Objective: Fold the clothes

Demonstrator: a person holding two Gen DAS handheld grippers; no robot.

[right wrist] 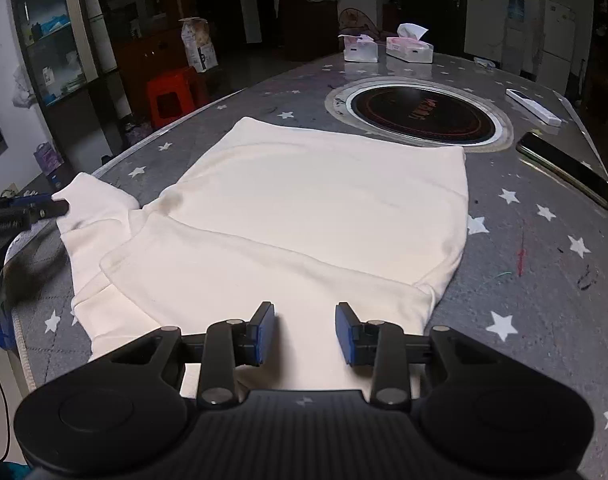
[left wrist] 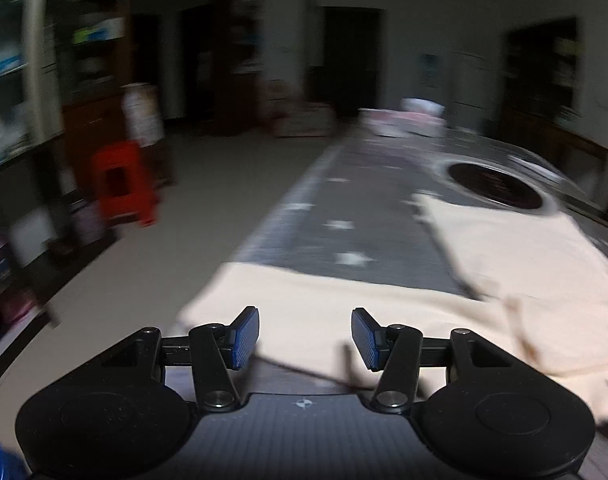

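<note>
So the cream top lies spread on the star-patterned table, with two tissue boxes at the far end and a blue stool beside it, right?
Not quite: the stool is red, not blue, as the right wrist view shows. The cream top, the star-patterned table and the two tissue boxes are as you say.

No lettering is legible; the red print on the round cooktop (right wrist: 423, 114) is unreadable

The left wrist view sits low and close over the cream garment (left wrist: 343, 312), at the desk (left wrist: 355, 216) edge, blurred, looking along the desk toward the round burner (left wrist: 495, 188), with the red stool (left wrist: 124, 184) off to its left. The right wrist view looks down across the same garment (right wrist: 304, 208) to that burner (right wrist: 419, 116). Both share garment, burner and stool (right wrist: 172, 96).
</note>
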